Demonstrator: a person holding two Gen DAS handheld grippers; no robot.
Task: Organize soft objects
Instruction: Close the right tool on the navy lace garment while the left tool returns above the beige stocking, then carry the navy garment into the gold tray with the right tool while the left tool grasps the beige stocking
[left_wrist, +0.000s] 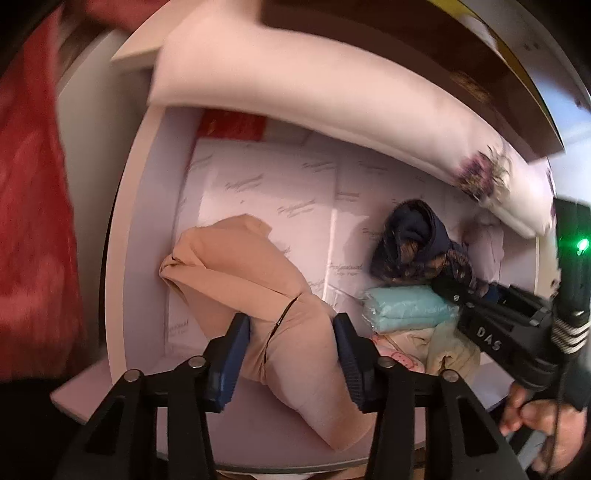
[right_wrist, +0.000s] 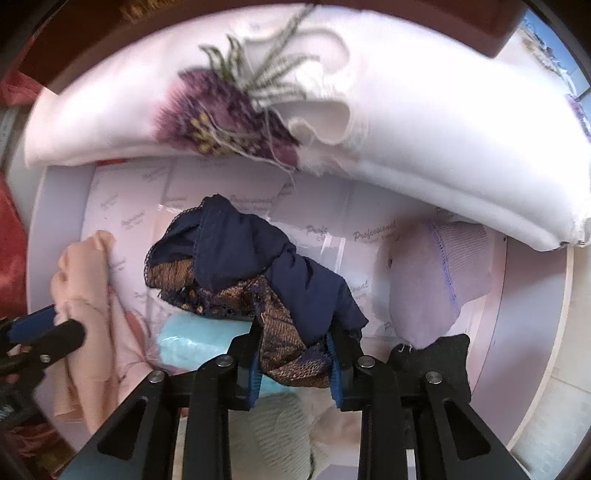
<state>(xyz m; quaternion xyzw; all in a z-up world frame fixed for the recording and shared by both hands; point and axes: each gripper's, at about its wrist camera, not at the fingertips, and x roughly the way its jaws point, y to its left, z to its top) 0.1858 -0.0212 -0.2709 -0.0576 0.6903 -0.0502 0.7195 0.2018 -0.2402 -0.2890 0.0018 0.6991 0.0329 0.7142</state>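
A pale drawer (left_wrist: 136, 236) lined with printed paper lies below both grippers. My left gripper (left_wrist: 291, 326) points down into it and is shut on a beige, stocking-like garment (left_wrist: 229, 266), whose bunched cloth fills the gap between the blue pads. That garment's free end rests on the drawer's left side and also shows in the right wrist view (right_wrist: 85, 280). My right gripper (right_wrist: 295, 350) is shut on a crumpled navy garment with gold lace (right_wrist: 236, 243), which lies mid-drawer (left_wrist: 410, 236).
A white cushion with a purple embroidered flower (right_wrist: 406, 129) overhangs the drawer's far side. A folded light-blue cloth (right_wrist: 195, 339), a lilac cloth (right_wrist: 436, 280), a small black piece (right_wrist: 436, 354) and cream knitwear (right_wrist: 273, 435) lie in the drawer. Red fabric (left_wrist: 29, 184) hangs at the left.
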